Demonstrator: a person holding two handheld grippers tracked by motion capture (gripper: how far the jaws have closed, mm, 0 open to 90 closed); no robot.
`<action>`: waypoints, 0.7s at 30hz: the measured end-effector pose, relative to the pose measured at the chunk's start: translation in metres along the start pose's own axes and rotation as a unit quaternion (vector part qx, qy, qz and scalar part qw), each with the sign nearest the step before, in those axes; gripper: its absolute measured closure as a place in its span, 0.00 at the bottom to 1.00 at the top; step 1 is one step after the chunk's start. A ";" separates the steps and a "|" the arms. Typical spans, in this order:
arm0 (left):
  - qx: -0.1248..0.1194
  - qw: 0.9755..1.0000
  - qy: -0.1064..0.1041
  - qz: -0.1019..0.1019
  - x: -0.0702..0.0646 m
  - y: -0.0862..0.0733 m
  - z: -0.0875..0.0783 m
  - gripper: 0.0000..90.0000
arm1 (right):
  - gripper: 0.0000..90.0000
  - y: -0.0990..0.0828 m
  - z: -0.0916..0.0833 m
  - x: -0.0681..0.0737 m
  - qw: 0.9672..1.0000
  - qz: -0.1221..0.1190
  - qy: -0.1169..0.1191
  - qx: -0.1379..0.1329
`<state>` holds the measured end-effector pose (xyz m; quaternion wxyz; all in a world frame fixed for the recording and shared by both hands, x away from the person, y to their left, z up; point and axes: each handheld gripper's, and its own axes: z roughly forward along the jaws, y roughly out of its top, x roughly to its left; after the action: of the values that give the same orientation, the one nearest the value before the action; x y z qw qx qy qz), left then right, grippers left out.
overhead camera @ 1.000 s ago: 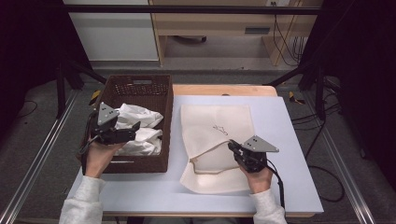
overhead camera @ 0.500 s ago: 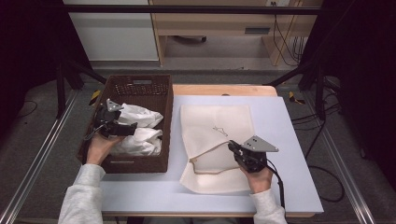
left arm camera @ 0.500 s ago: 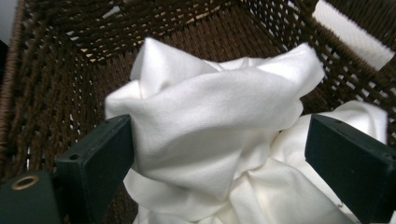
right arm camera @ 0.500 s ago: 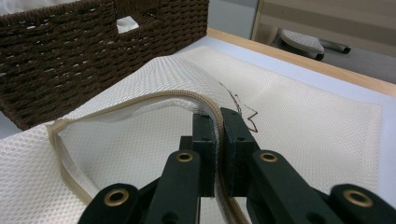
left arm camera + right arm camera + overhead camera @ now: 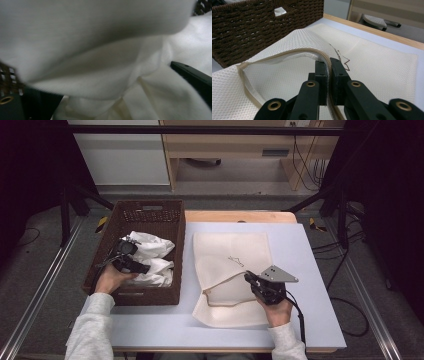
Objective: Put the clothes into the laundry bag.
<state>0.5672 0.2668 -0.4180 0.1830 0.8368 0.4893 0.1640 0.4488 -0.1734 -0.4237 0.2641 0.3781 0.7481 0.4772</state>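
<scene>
- The mesh laundry bag (image 5: 231,270) lies flat on the table (image 5: 310,270), just right of the wicker basket (image 5: 150,215). Its long axis runs from the person's side toward the far edge, and its open mouth faces the near left, toward the person.
- The right hand-held gripper (image 5: 250,280) is clamped on the bag's upper hem (image 5: 322,56). In the right gripper view the jaws are pressed together on the tan zip edge, lifting it into an arch so the mouth gapes.
- The left hand-held gripper (image 5: 145,269) is down inside the basket among the crumpled white clothes (image 5: 152,257). Its jaws have just been opening and now stand wide apart.
- In the left gripper view, white cloth (image 5: 105,62) bulges between the jaws, and no pad presses on it.
- The clothes sit bunched in the middle of the basket, with no clear long axis.
</scene>
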 end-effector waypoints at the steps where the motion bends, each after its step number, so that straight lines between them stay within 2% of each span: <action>1: 0.006 1.000 -0.002 0.000 0.000 0.000 0.002 0.02 | 0.95 0.000 0.000 0.000 1.000 0.000 0.000 0.000; 3: 0.015 1.000 -0.003 0.001 -0.002 0.000 0.005 0.02 | 0.95 0.000 0.000 -0.001 1.000 0.000 0.000 -0.001; 5: 0.042 0.999 -0.002 0.011 -0.004 0.000 0.011 0.03 | 0.95 -0.001 0.001 -0.002 1.000 0.001 0.002 0.001; 8: 0.052 0.999 -0.005 0.013 -0.004 0.000 0.013 0.06 | 0.95 -0.001 0.002 -0.001 1.000 -0.001 0.002 0.004; 9: 0.056 0.998 -0.020 0.015 -0.005 0.000 0.013 0.17 | 0.95 -0.001 0.003 -0.001 1.000 -0.003 0.003 0.006; 10: 0.056 0.998 -0.020 0.015 -0.005 0.000 0.013 0.24 | 0.95 -0.001 0.003 -0.001 1.000 -0.003 0.003 0.006; 11: 0.060 0.998 -0.032 0.016 -0.005 0.001 0.012 0.30 | 0.95 -0.001 0.003 -0.001 1.000 -0.002 0.003 0.008; 12: 0.060 0.998 -0.032 0.016 -0.005 0.001 0.012 0.35 | 0.95 -0.001 0.003 -0.001 1.000 -0.002 0.003 0.008; 13: 0.061 0.997 -0.036 0.017 -0.005 0.001 0.012 0.35 | 0.95 -0.002 0.004 -0.001 1.000 -0.001 0.003 0.009; 14: 0.061 0.997 -0.039 0.015 -0.006 0.002 0.012 0.45 | 0.95 -0.002 0.004 -0.002 1.000 0.001 0.003 0.010; 15: 0.064 0.997 -0.041 0.020 -0.005 0.002 0.011 0.45 | 0.95 -0.002 0.004 -0.002 1.000 0.001 0.003 0.010; 16: 0.062 0.997 -0.039 0.022 -0.006 0.002 0.010 0.54 | 0.95 -0.002 0.004 -0.003 1.000 0.000 0.003 0.010; 17: 0.062 0.997 -0.037 0.023 -0.007 0.003 0.009 0.54 | 0.95 -0.002 0.004 -0.003 1.000 0.000 0.003 0.010; 20: 0.057 0.998 -0.030 0.026 -0.008 0.003 0.007 0.64 | 0.95 -0.002 0.004 -0.003 1.000 0.003 0.003 0.012; 21: 0.048 0.998 -0.024 0.029 -0.010 0.003 0.006 0.68 | 0.95 -0.003 0.003 -0.004 1.000 0.003 0.003 0.012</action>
<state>0.5672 0.2563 -0.4225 0.1490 0.8623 0.4673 0.1257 0.4527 -0.1753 -0.4274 0.2558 0.3819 0.7533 0.4704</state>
